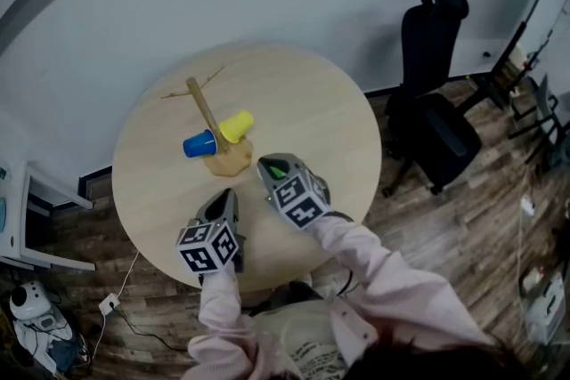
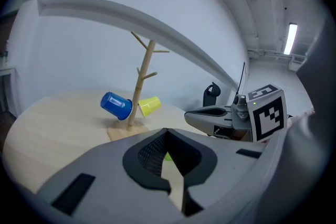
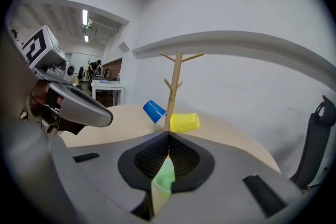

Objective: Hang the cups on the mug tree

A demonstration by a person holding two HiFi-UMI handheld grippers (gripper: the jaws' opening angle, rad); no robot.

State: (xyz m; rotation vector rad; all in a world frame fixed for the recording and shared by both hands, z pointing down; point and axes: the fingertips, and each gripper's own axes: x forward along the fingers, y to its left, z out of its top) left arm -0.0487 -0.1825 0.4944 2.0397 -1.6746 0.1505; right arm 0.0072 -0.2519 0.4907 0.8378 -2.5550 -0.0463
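Both arms in pale pink sleeves reach in over the near edge of the round table (image 1: pixel 334 116), grippers side by side and close together. The right gripper (image 3: pixel 168 137) is pushed a bit further forward than the left gripper (image 1: pixel 228 196).

Right jaws are clamped all the way down, and they've got the green cup (image 3: pixel 164 178) pinched by its wall, with the cup hanging just below where the tips meet. Left jaws are closed tip to tip with nothing gripped. Only a sliver of green shows through the gap behind them.

The mug tree (image 1: pixel 204 109) stands straight ahead of the right jaws and ahead, slightly left, of the left ones, with bare tabletop in between. Its upper pegs are bare. Low on the post hang the blue cup (image 1: pixel 199 143) and yellow cup (image 1: pixel 236 125), both tipped sideways. Blue is left of the post, yellow right, and each touches it just above the wooden base.

Off to the right of the jaws, well beyond the table, there's a black office chair (image 1: pixel 434 93).
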